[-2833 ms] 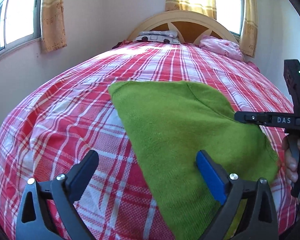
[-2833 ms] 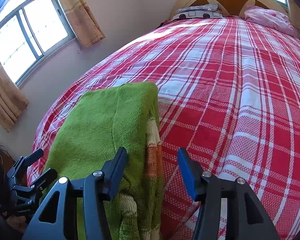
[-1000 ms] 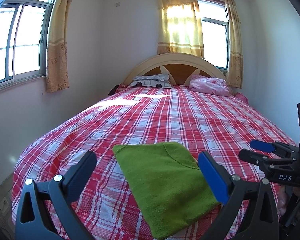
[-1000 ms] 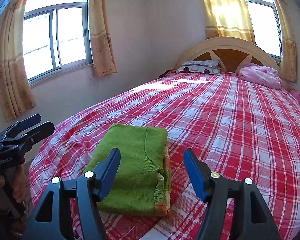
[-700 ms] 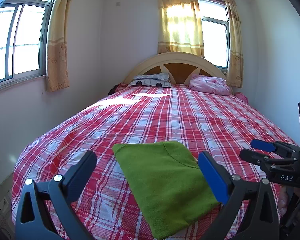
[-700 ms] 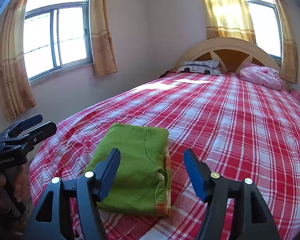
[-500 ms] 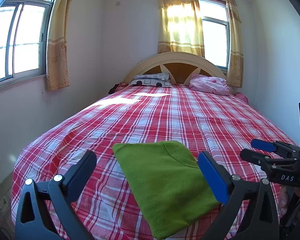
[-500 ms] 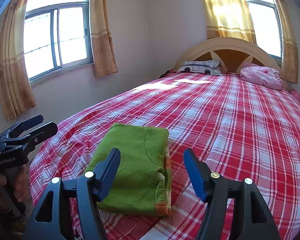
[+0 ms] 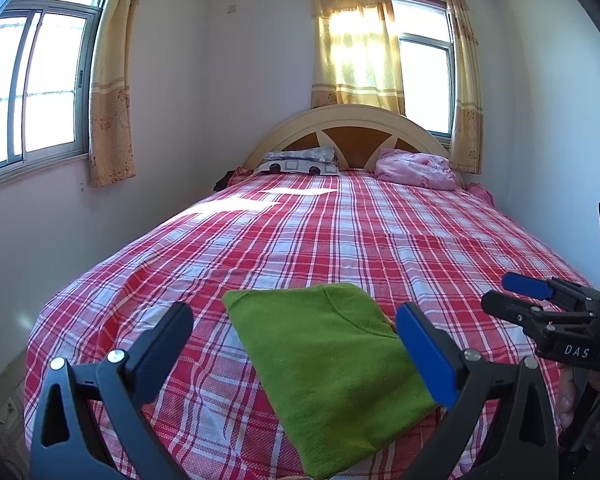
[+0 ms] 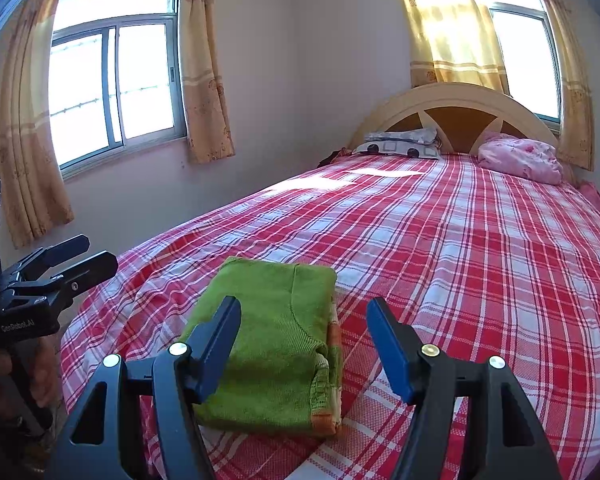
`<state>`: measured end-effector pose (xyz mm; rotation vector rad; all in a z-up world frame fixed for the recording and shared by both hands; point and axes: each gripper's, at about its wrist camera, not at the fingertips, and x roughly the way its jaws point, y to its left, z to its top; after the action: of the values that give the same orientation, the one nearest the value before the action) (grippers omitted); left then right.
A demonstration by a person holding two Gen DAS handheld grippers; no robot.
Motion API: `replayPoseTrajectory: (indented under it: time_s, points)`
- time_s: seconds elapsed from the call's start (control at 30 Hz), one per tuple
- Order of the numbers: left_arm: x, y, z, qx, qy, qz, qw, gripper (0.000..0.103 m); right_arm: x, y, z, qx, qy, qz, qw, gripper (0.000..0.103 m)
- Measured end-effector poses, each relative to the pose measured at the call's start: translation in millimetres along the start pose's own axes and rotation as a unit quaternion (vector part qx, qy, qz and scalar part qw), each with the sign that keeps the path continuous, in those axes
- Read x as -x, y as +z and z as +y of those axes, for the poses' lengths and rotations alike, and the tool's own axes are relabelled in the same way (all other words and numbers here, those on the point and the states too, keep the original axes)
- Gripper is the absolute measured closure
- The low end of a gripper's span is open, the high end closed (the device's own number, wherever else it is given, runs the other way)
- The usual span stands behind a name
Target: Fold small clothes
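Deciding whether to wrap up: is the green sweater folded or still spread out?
Folded. The green sweater lies as a compact, layered rectangle on the plaid bedspread, stacked edges showing at its near end, no gripper touching it.

The folded green knitted sweater (image 9: 332, 364) is the only thing lying on the near end of the red-and-white checked bedspread (image 9: 380, 240). Beyond the sweater the bedspread runs bare up to the grey patterned pillow (image 9: 300, 162) and the crumpled pink blanket (image 9: 416, 168); left of it stands a wall.
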<state>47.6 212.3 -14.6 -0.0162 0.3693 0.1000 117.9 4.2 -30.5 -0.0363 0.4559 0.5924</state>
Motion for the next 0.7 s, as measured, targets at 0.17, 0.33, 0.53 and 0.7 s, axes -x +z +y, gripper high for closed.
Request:
replayPoseTrajectory:
  time_s: [0.17, 0.33, 0.53, 0.7]
  points:
    - [0.0, 2.3, -0.5, -0.001, 0.024, -0.006, 0.9997, 0.0, 0.5, -0.3, -1.3, 0.0, 0.001, -0.001, 1.0, 0.037]
    - [-1.5, 3.5, 4.6, 0.004, 0.036, -0.005, 0.9993, 0.0, -0.3, -1.7, 0.2, 0.003, 0.005, 0.001, 1.0, 0.037]
    - [-6.4, 2.3, 9.2, 0.003, 0.054, 0.001, 0.9986, 0.0, -4.7, -4.4, 2.2, 0.005, 0.007, 0.007, 1.0, 0.037]
    - [-7.9, -0.4, 11.9, -0.003, 0.075, -0.003, 0.9972, 0.0, -6.9, -6.5, 4.2, 0.008, 0.011, 0.012, 1.0, 0.037]
